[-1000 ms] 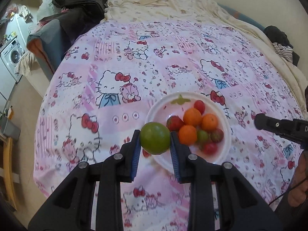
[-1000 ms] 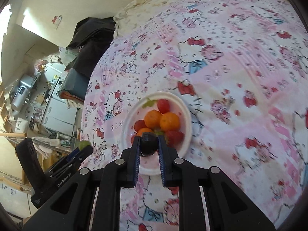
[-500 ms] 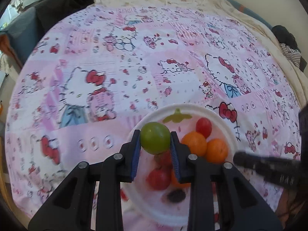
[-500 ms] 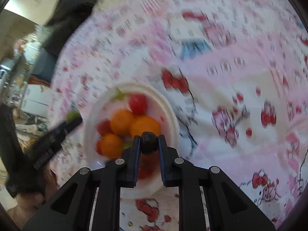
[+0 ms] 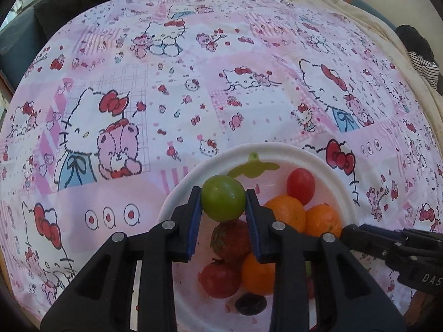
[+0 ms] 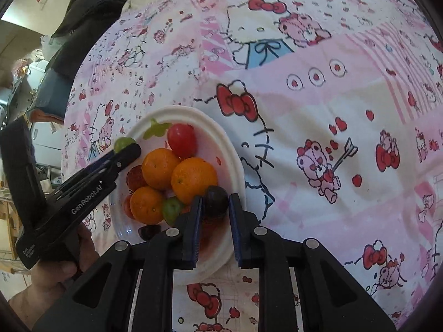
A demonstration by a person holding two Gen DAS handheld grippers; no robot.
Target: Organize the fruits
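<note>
Left hand-held gripper (image 5: pixel 223 202) clamps green fruit (image 5: pixel 223 197) just above plate (image 5: pixel 182 193) far rim. Right hand-held gripper (image 6: pixel 215 203) jaws opening, dark grape (image 6: pixel 216 197) between them, over plate's near edge.

Left claw (image 5: pixel 223 207) pinched shut, right claw (image 6: pixel 215 207) opening, both seemingly angled downward.

My left gripper (image 5: pixel 223 207) clamps a round green fruit (image 5: pixel 223 202) between its blue pads, holding it over the near-left part of the white plate (image 5: pixel 290 153). In the plate lie three oranges (image 5: pixel 285 213), a red tomato (image 5: pixel 301 186), a strawberry (image 5: pixel 229 239) and a dark grape (image 5: pixel 250 304). My right gripper (image 5: pixel 349 233) reaches in from the right edge. The plate sits on a pink cartoon-cat bedsheet (image 5: pixel 193 83).
</note>
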